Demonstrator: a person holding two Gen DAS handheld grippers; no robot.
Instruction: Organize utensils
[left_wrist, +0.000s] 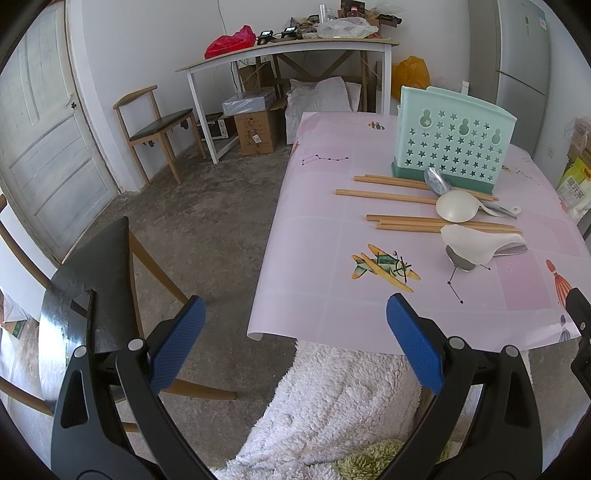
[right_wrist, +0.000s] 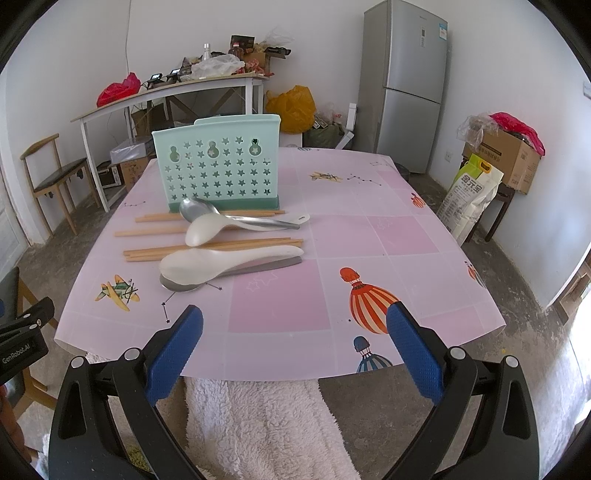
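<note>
Pink table (right_wrist: 369, 236); spoons (right_wrist: 229, 260), chopsticks (right_wrist: 155, 232) loose at eleven o'clock. Both grippers (right_wrist: 294, 334) (left_wrist: 295, 325) spread, empty. Not started; next, probably grasp a spoon.

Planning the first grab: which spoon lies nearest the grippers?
The metal spoon pinned under the large white spoon; its bowl sits closest to the table's near edge.

1. White walls (right_wrist: 66, 55) meet a rough grey concrete floor (left_wrist: 207, 206).
2. A white-legged side table (right_wrist: 166, 88) stands against the far wall, cluttered with bags and boxes.
3. A silver fridge (right_wrist: 410, 81) fills the corner.
4. A wooden chair (left_wrist: 155, 125) sits beside a pale panelled door (left_wrist: 40, 129).
5. Daylight washes in from the right.
</note>
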